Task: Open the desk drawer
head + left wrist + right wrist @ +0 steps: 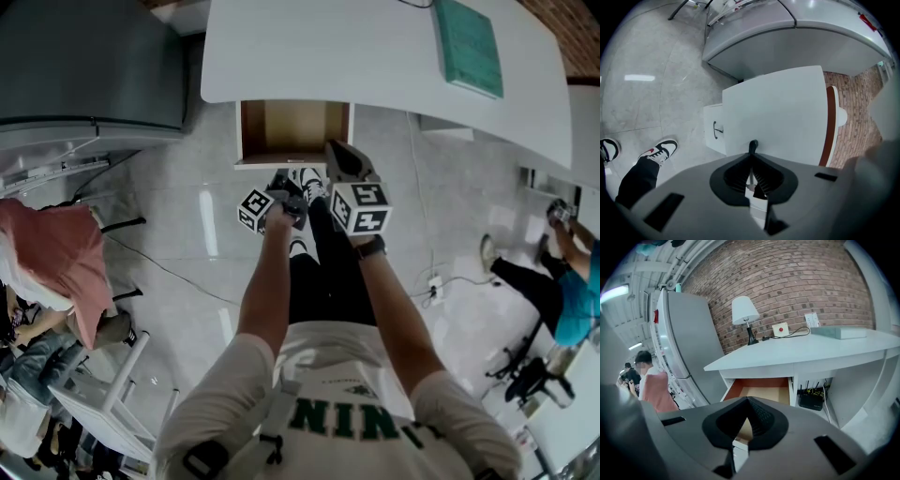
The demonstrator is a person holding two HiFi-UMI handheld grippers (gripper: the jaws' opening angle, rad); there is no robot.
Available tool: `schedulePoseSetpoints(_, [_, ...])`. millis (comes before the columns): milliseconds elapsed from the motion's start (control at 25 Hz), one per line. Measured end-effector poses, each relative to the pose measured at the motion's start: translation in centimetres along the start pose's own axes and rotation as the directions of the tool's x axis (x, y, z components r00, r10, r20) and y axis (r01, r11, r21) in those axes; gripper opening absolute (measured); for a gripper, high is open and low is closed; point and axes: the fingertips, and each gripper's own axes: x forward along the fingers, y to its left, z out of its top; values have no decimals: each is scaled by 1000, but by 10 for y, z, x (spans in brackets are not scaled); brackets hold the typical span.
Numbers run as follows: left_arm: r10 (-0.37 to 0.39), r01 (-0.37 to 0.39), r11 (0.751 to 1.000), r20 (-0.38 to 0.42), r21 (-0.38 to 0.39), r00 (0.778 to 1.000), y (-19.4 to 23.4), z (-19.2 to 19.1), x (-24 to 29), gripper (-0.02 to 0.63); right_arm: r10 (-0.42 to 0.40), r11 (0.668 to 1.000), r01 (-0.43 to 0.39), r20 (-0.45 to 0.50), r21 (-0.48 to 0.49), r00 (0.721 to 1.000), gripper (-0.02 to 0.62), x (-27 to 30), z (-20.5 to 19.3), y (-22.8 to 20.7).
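Observation:
The white desk point(375, 56) fills the top of the head view, and its wooden drawer point(281, 162) stands pulled out from under the left part, its inside bare. In the left gripper view the drawer front point(712, 143) shows a dark handle point(715, 130). My left gripper point(284, 186) hovers just in front of the drawer, shut with nothing between its jaws point(753, 146), apart from the handle. My right gripper point(341, 157) is beside it at the drawer's right corner, also shut and empty point(749, 401). The open drawer point(759, 392) lies straight ahead of it.
A teal book point(469, 42) lies on the desk, with a lamp point(744, 310) at its back. A grey fridge point(84, 66) stands left of the desk. A router point(812, 400) sits under it. A person in pink point(56, 262) is at the left, another person point(562, 281) at the right.

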Motion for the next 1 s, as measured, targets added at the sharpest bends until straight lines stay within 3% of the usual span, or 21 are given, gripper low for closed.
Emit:
schedulePoseSetpoints(360, [79, -78, 997, 22, -27, 997, 45, 4, 11, 12, -24, 1000, 24, -35, -6, 999, -2, 1, -25, -23])
schedulePoseSetpoints(720, [76, -76, 997, 0, -1, 997, 58, 8, 13, 14, -3, 1000, 2, -55, -17, 998, -2, 1, -44, -18])
schedulePoseSetpoints(800, [94, -94, 994, -6, -49, 996, 64, 6, 12, 61, 0, 1000, -1, -57, -12, 998, -2, 0, -43, -19])
schedulePoseSetpoints(920, [117, -117, 990, -15, -82, 993, 73, -3, -1, 187, 3, 1000, -3, -50, 0, 999, -2, -5, -38, -18])
schedulePoseSetpoints(1000, [131, -133, 988, -19, -84, 991, 79, -8, -13, 193, 9, 1000, -9, -51, 1, 999, -2, -8, -37, -14])
